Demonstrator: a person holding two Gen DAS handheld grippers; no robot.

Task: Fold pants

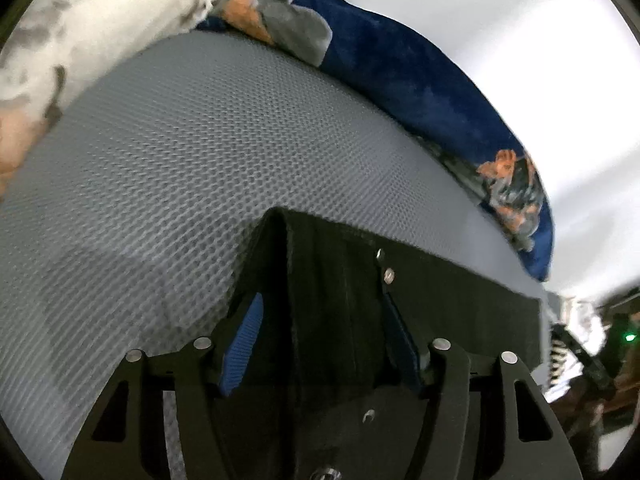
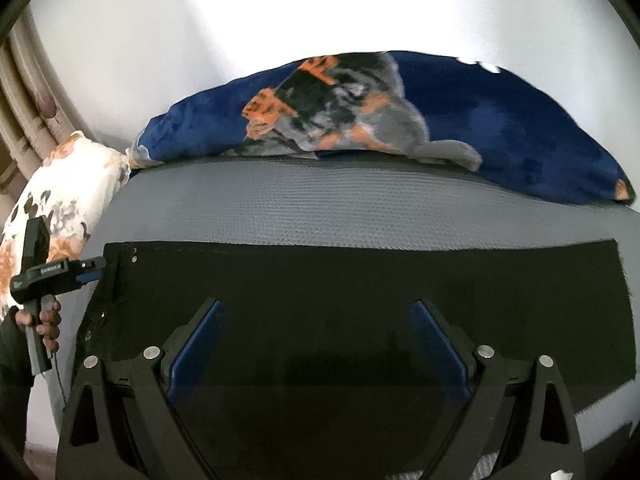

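The black pants [image 2: 360, 292] lie flat in a folded rectangle on the grey mesh bed cover [image 2: 320, 208]. In the left wrist view the waistband end [image 1: 340, 280] with metal buttons sits between the blue pads of my left gripper [image 1: 320, 328], whose jaws stand apart around the fabric. In the right wrist view that gripper [image 2: 94, 270] shows at the pants' left edge, held by a hand. My right gripper [image 2: 316, 312] is wide open and empty, hovering over the middle of the pants.
A dark blue pillow with an orange and grey print [image 2: 400, 120] lies along the back of the bed against the white wall. A white floral pillow [image 2: 68, 200] lies at the left. The bed's right edge [image 1: 544, 292] drops off beside the pants.
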